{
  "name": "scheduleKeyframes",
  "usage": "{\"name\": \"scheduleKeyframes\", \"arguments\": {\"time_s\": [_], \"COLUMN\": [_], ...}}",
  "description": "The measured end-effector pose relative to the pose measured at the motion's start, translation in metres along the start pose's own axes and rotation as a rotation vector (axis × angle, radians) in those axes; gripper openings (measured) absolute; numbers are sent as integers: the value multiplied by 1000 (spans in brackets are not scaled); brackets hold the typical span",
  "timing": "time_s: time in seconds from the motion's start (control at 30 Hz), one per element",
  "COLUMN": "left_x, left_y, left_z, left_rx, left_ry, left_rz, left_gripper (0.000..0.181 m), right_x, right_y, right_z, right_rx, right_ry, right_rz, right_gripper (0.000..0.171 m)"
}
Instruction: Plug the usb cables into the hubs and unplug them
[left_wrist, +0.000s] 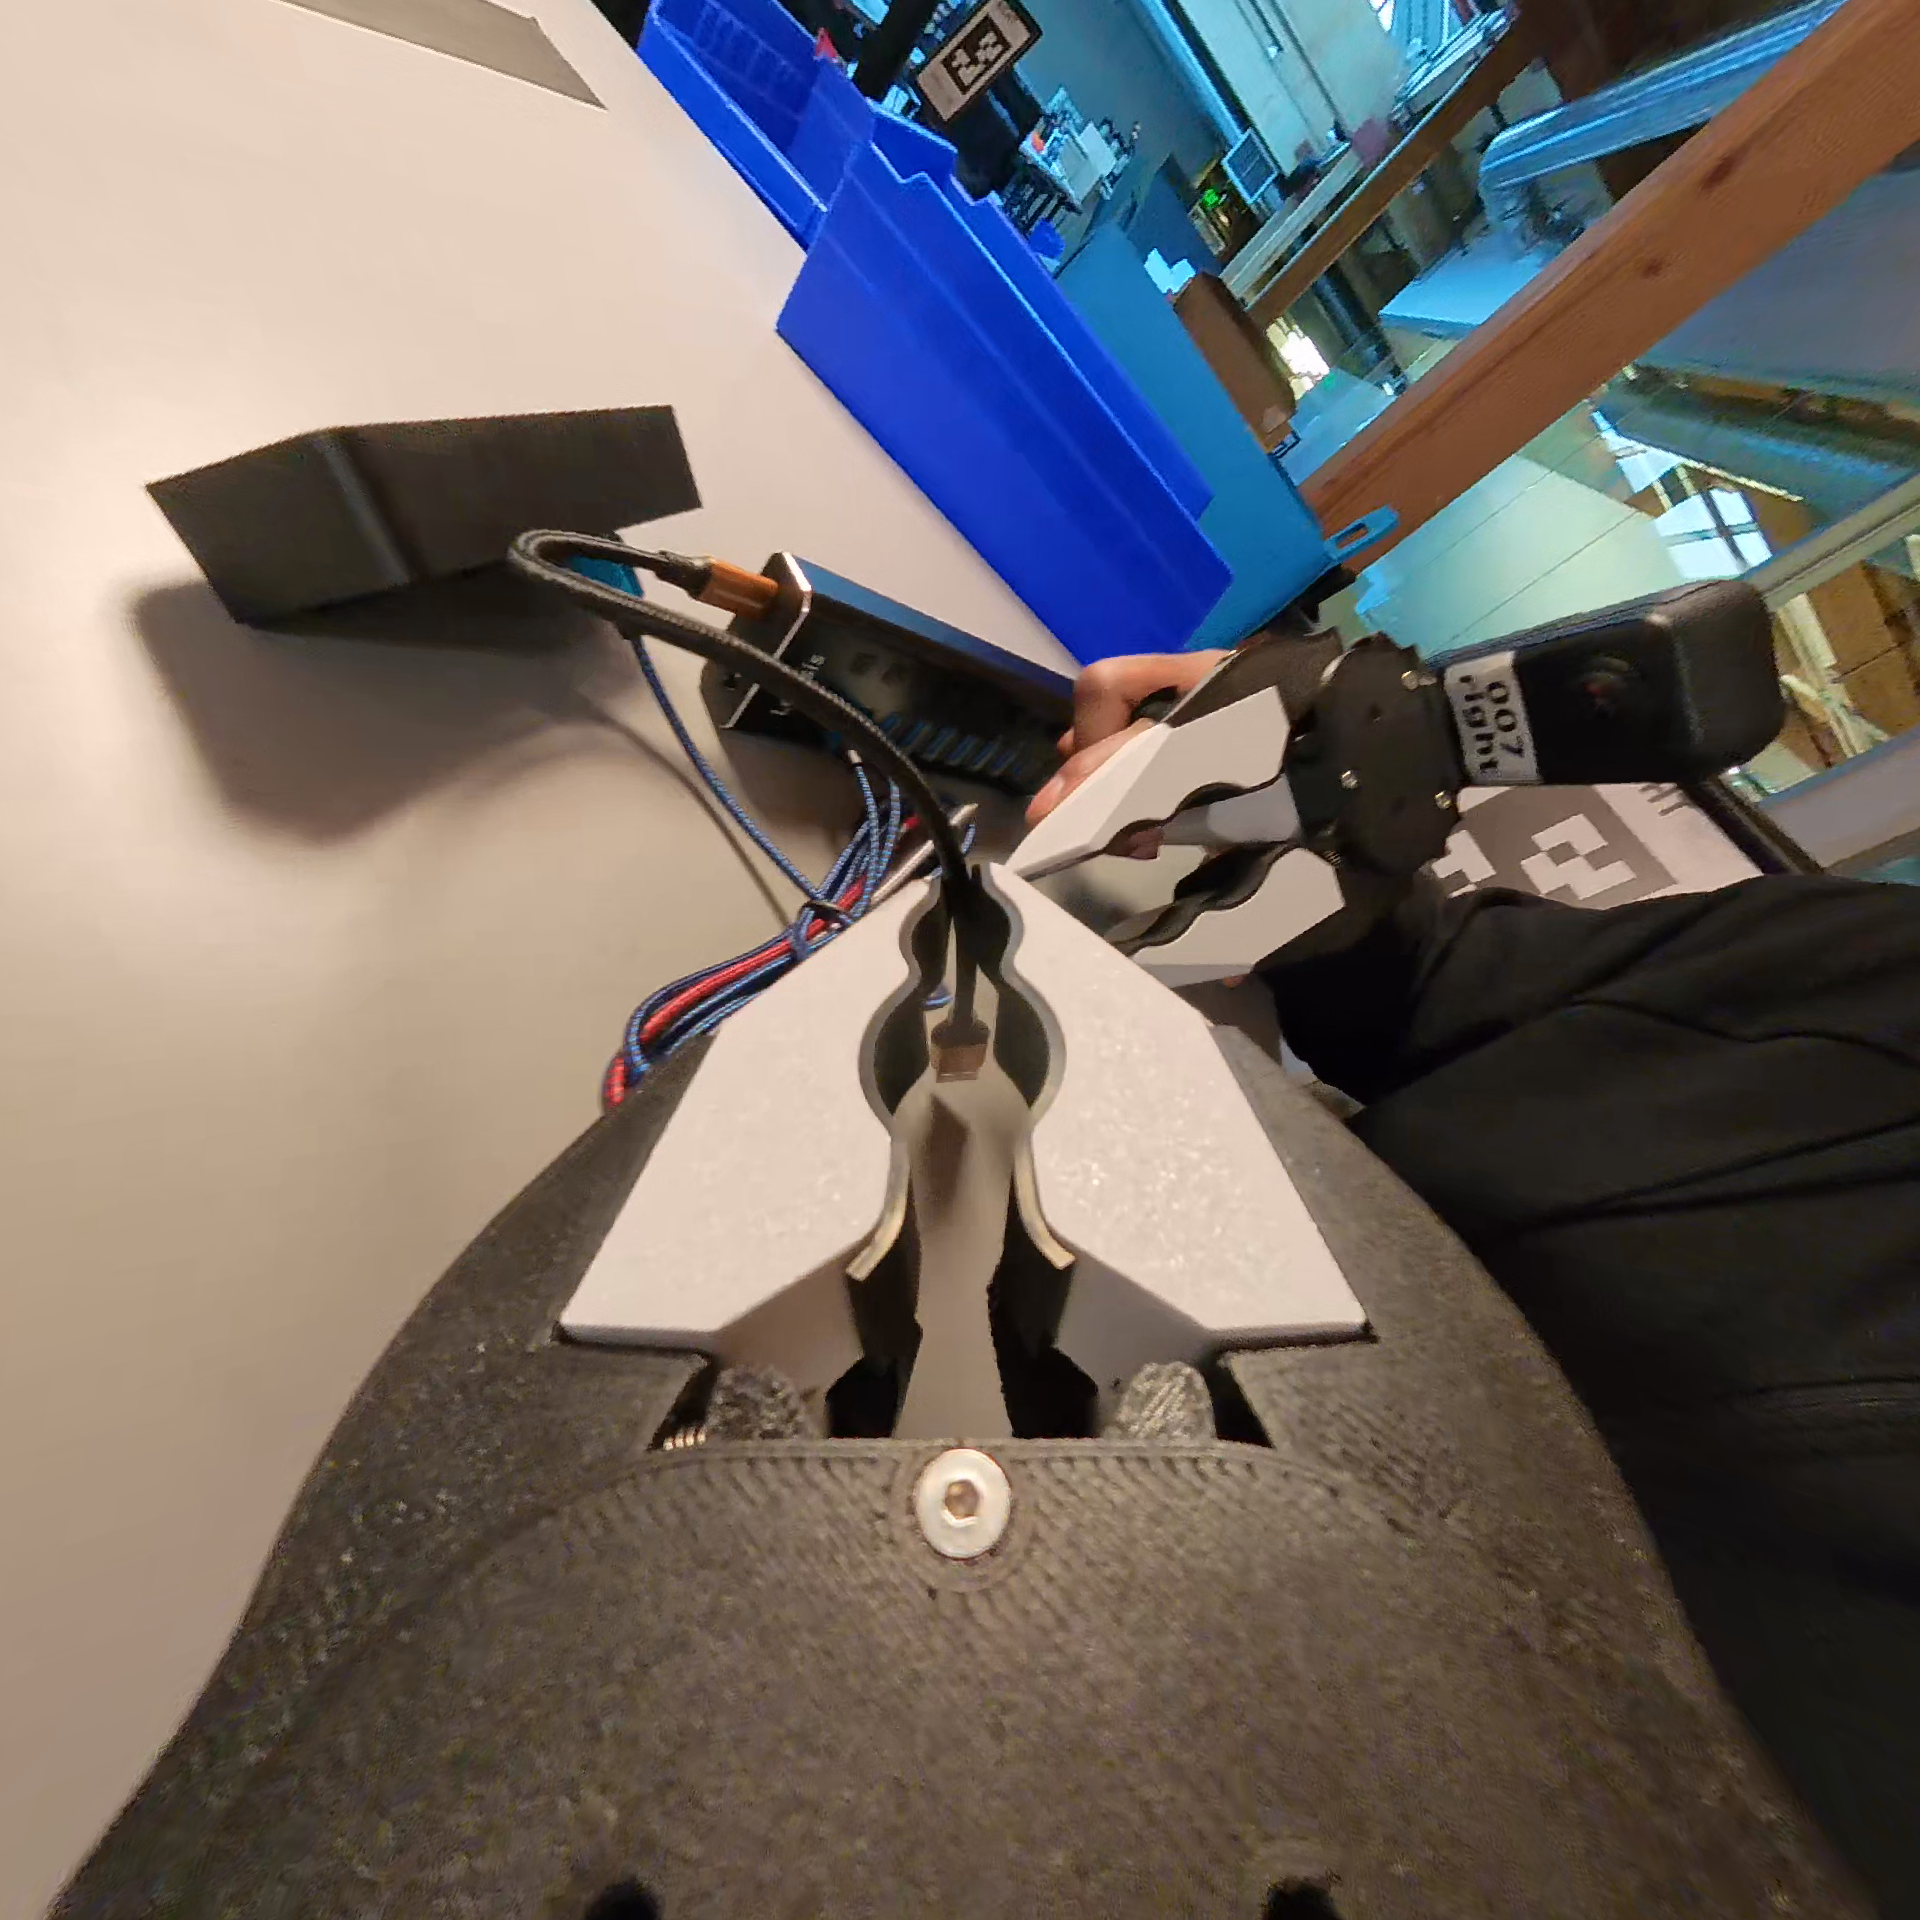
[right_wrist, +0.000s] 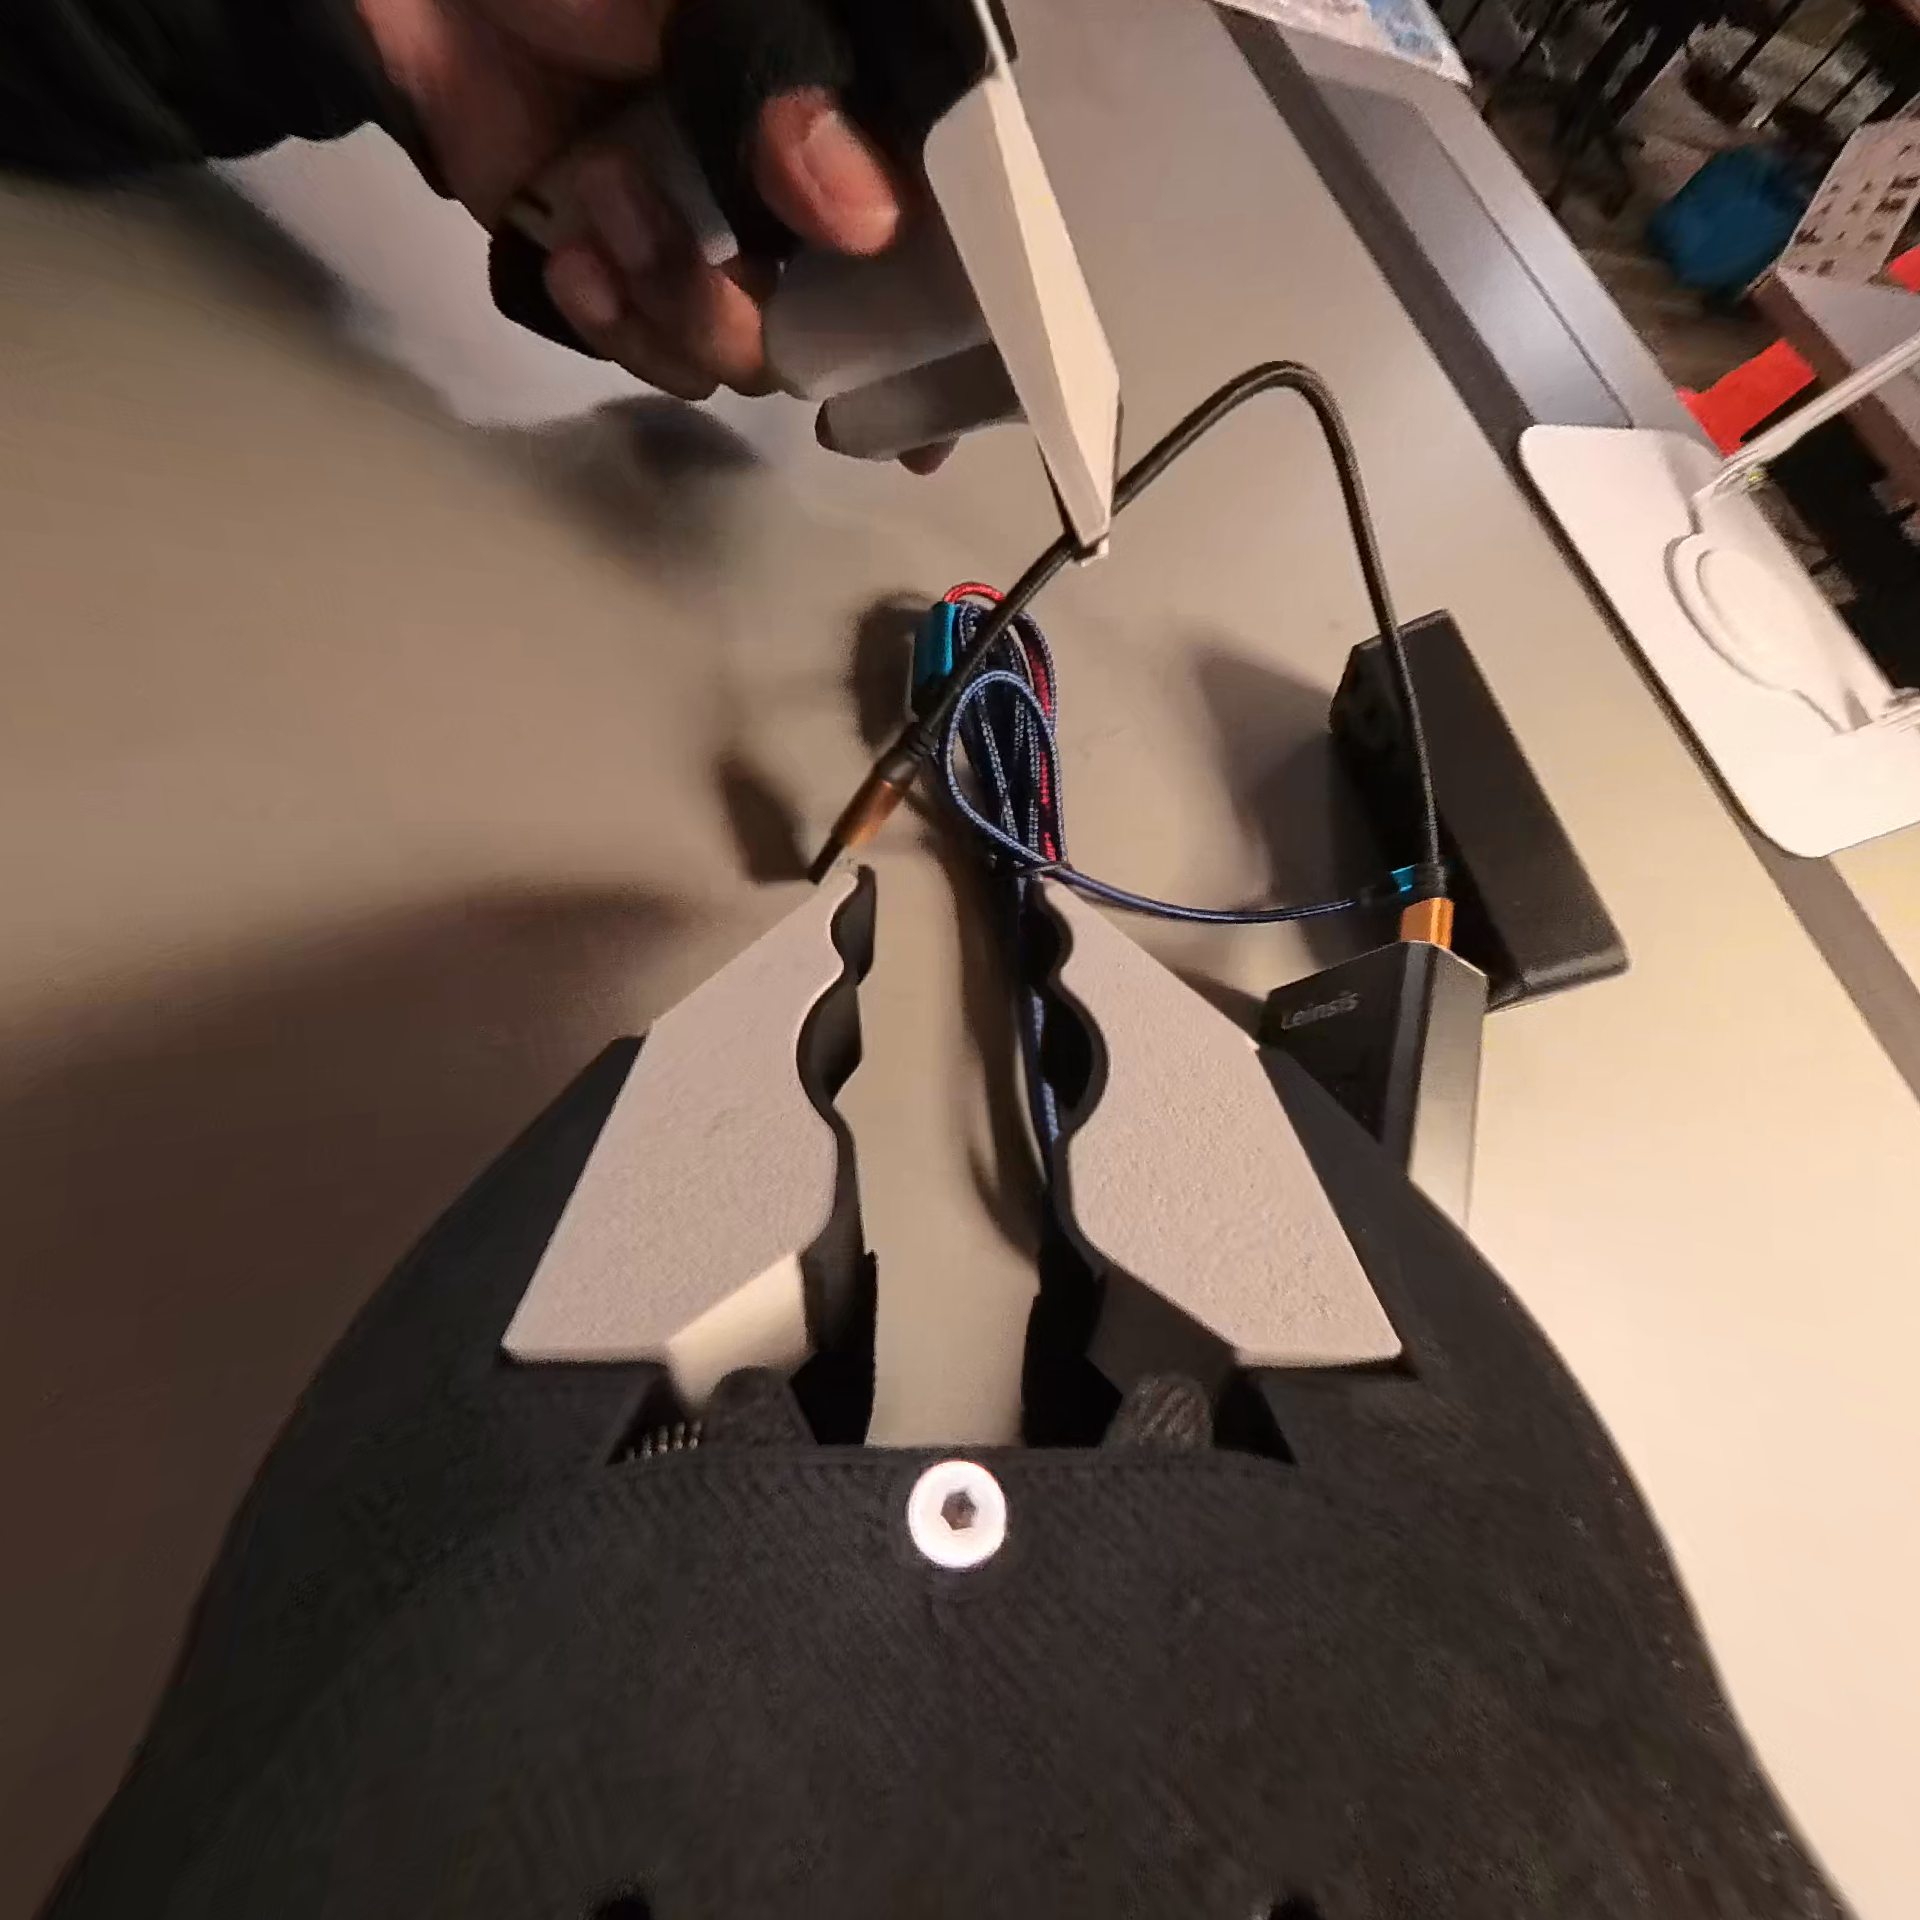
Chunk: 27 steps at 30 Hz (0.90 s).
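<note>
Your left gripper (left_wrist: 961, 883) had its fingers (left_wrist: 800, 1049) pressed together on the black braided cable (left_wrist: 831, 717), pinching it a little way behind its free end. That free plug (left_wrist: 958, 1060), small and copper-toned, pointed back toward your wrist inside the hollow between the fingers, so its long axis ran along them, tip facing away from the hub.

Your right gripper (right_wrist: 951, 883) had its fingers (right_wrist: 717, 1101) parted with nothing between them. In its view the same plug (right_wrist: 868, 816) hung just past the left fingertip, its axis slanting down toward that fingertip, nearly touching it; whether they touched, I cannot tell.

Farther out, the cable arched up and came down to its other end, an orange-collared plug (right_wrist: 1423, 920) seated in the end face of the dark hub (right_wrist: 1351, 1029), which lay on the tabletop (right_wrist: 1662, 1299) beside the right finger. A bundle of blue and red braided cables (right_wrist: 1003, 727) lay beyond the fingertips, and a black block (right_wrist: 1496, 790) sat behind the hub toward the far edge.

As I judge it, the right gripper was the nearer one to the free plug, and the plug would need turning toward the hub's ports.
</note>
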<state>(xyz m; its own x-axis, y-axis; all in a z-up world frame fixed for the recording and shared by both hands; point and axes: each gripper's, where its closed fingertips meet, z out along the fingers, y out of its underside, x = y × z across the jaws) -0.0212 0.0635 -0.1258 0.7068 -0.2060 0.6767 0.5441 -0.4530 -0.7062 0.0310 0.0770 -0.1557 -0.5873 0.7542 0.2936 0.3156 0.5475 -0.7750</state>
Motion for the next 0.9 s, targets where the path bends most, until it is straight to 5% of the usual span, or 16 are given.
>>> {"name": "scheduleKeyframes", "arguments": {"time_s": [0.23, 0.3, 0.47, 0.73, 0.9], "left_x": [29, 33, 39, 46, 56], "left_y": [-15, -17, -11, 2, -5], "left_z": [11, 12, 15, 3, 6], "left_rx": [144, 170, 121, -83, -66], "left_ry": [142, 165, 198, -17, -111], "left_rz": [-63, -71, -45, 475, 721], "left_gripper": [7, 7, 8, 25, 32], "right_x": [-14, -9, 2, 0, -7], "right_y": [-4, -3, 6, 19, 28], "right_z": [10, 9, 0, -32, -40], "right_rx": [15, 14, -25, -54, -87], "right_ry": [-44, -1, 33, -33, -60], "right_rz": [52, 11, -62, -184, -263], "right_gripper": [31, 15, 7, 4, 4]}}
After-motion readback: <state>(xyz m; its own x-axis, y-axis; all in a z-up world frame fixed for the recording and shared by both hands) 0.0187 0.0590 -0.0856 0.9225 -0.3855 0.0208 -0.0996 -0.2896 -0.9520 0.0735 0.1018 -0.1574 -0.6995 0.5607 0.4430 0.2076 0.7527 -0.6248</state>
